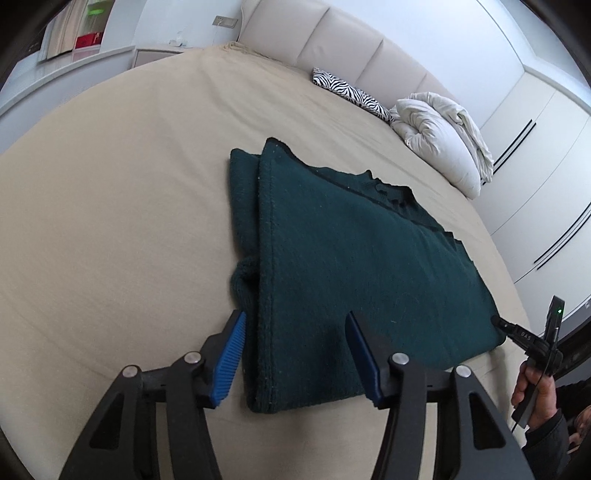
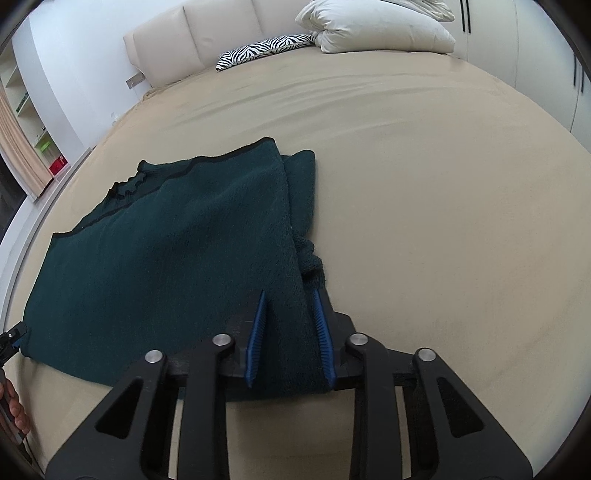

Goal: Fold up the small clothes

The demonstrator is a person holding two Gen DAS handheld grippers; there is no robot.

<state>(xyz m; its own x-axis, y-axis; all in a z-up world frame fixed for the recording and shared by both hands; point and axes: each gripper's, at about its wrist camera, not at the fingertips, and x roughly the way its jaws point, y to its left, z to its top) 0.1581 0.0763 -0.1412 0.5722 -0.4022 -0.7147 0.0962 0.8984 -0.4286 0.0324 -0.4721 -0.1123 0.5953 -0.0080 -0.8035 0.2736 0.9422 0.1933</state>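
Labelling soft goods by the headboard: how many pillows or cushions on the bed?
2. A zebra-print cushion against the headboard, and beside it a white pillow with a crumpled duvet on top. More may hide under that duvet.

Left tongs (image 1: 295, 354) half spread, right tongs (image 2: 290, 336) narrow (both angled downward).

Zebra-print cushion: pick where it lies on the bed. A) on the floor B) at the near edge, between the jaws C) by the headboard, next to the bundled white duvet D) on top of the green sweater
C: the zebra-print cushion lies by the padded headboard, its end against the white duvet, far from the green sweater.
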